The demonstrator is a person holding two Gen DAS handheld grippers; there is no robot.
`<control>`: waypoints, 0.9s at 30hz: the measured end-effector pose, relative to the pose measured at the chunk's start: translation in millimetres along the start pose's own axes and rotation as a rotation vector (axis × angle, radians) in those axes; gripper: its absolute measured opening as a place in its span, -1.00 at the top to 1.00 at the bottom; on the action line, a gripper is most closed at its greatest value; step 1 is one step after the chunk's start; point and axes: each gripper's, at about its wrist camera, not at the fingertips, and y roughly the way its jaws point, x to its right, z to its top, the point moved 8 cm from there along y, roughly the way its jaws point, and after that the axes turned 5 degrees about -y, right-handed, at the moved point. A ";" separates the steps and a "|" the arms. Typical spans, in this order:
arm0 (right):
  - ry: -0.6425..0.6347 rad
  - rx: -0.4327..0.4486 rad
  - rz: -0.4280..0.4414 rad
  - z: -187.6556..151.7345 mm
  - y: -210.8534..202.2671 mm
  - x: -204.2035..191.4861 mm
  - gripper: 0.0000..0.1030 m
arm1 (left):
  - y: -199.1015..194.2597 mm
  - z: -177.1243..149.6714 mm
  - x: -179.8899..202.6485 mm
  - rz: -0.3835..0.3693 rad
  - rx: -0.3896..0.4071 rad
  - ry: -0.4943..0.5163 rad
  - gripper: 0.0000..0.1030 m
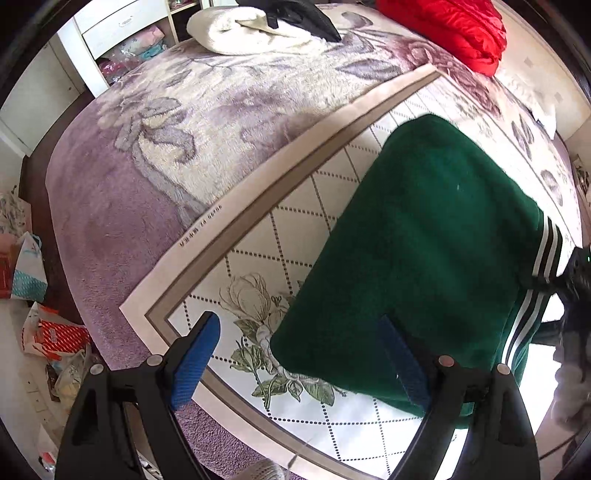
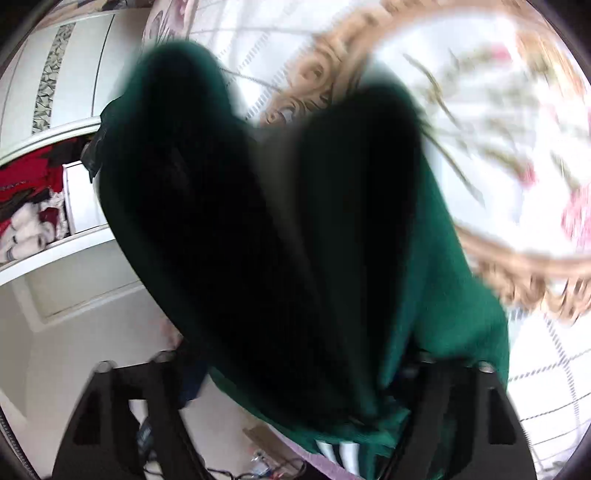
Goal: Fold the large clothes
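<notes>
Left gripper, jaws apart and gripping nothing, poised above the bed; folded green garment lies on a diamond-patterned mat beneath its right finger. Right gripper: jaws spread, green cloth draped between them.

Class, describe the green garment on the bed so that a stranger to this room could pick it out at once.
Start from the bed's purple floral blanket, then find the cream quilted mat spread on it. On that mat lies the dark green garment, folded, unlike the red and white bundles at the far end, with white stripes at one edge.
</notes>
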 end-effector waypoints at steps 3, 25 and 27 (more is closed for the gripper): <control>0.013 0.063 0.028 -8.8 -7.3 14.2 -0.11 | 10.3 -11.3 2.0 0.005 -0.031 -0.003 -0.73; 0.210 0.061 0.130 -29.9 -27.3 53.6 0.33 | 103.9 -82.0 24.3 0.019 -0.143 -0.307 -1.00; 0.213 0.095 0.121 -35.8 -36.9 51.5 0.50 | 104.1 -79.8 22.6 0.016 -0.138 -0.315 -1.00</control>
